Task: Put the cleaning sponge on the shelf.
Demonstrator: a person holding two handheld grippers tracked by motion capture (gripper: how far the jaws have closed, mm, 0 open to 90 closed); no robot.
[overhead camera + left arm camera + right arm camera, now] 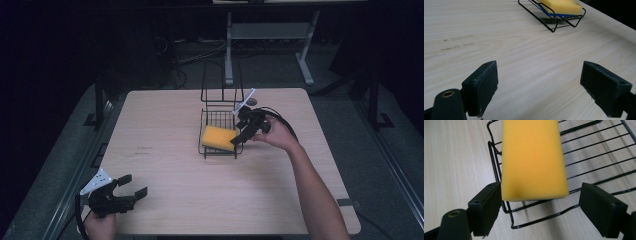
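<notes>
No words, labels, brand names, numbers or signs can be read anywhere in these views. The desk (165, 165) carries a few small dark marks on its wood near the left side, also seen in the left gripper view, but they are too faint and smudged to read as letters. The sponge (532, 157) and the wire rack (594, 152) bear no print.

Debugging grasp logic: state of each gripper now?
Left gripper: open, holding nothing, above the table.
Right gripper: open, jaws either side of the sponge, not clamped.
</notes>
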